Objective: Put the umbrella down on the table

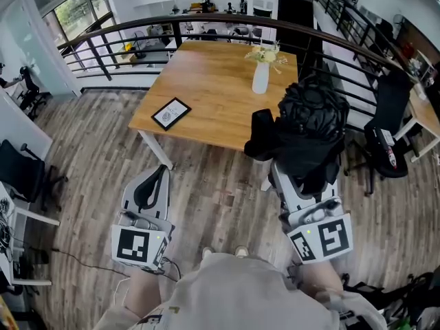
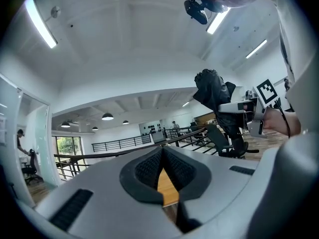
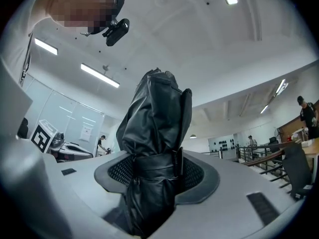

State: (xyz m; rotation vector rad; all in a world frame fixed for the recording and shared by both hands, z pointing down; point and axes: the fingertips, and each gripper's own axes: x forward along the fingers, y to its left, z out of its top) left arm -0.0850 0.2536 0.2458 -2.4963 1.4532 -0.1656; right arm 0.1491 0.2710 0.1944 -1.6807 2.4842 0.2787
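"Umbrella (image 3: 154, 128): where is it now?"

"It is in my right gripper (image 3: 155, 176). Both pads press on the folded black bundle at its strap, and it stands up out of the jaws. It is held in the air near the right front corner of the wooden table (image 1: 213, 88), not resting on it."

"And your left gripper (image 2: 162, 176)?"

"Its jaws are closed together, with nothing between them."
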